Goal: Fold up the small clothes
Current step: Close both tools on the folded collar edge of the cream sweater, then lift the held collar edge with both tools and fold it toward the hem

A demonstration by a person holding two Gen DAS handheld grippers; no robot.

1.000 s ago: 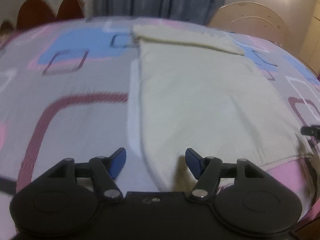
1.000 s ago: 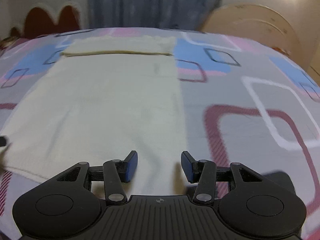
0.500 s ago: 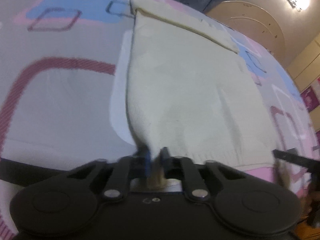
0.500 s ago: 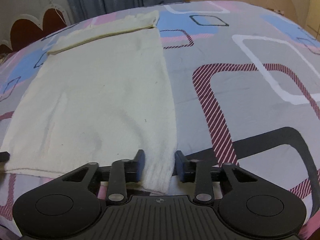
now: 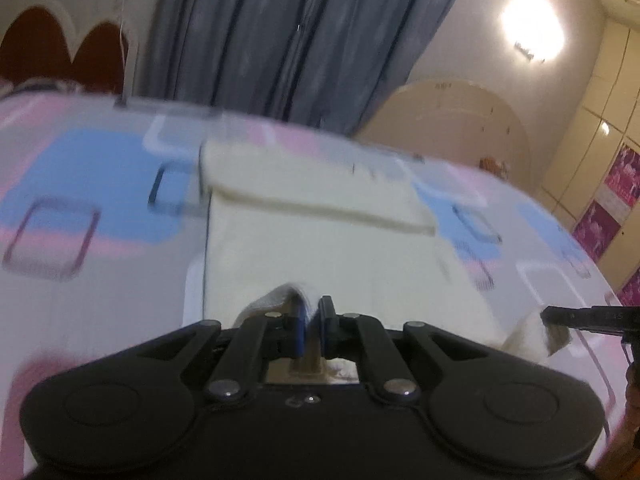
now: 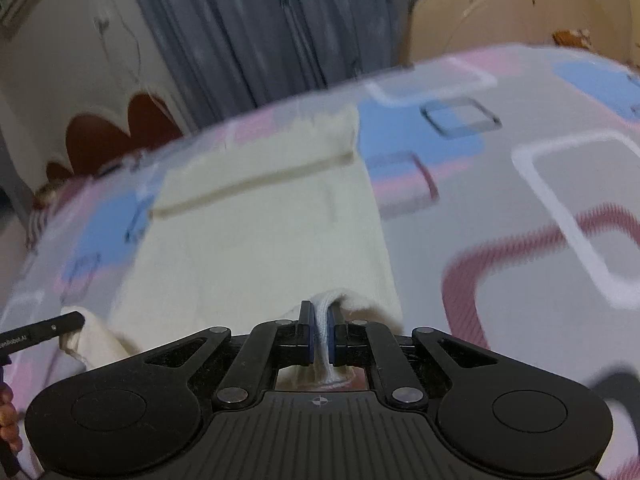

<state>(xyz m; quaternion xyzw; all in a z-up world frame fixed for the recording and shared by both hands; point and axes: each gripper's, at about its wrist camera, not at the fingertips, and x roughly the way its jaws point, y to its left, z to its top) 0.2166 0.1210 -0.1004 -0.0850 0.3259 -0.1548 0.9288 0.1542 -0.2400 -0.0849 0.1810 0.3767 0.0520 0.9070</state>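
Observation:
A cream knitted garment (image 5: 320,240) lies flat on the bed, its far end folded over into a band (image 5: 312,188). It also shows in the right wrist view (image 6: 256,248). My left gripper (image 5: 310,330) is shut on the garment's near left hem corner, lifted off the bed. My right gripper (image 6: 319,334) is shut on the near right hem corner, also lifted. The right gripper's finger (image 5: 580,316) shows at the right edge of the left wrist view, and the left gripper's finger (image 6: 44,330) at the left edge of the right wrist view.
The bed has a grey sheet (image 6: 520,208) with pink, blue and maroon rectangles. A grey curtain (image 5: 288,40), a cream headboard (image 5: 452,120) and a wall lamp (image 5: 532,32) stand beyond the bed. Wardrobe doors (image 5: 612,128) are at far right.
Both grippers closed on the near hem corners and lifted them. Both views have tilted up, so the garment's far end looks nearer.

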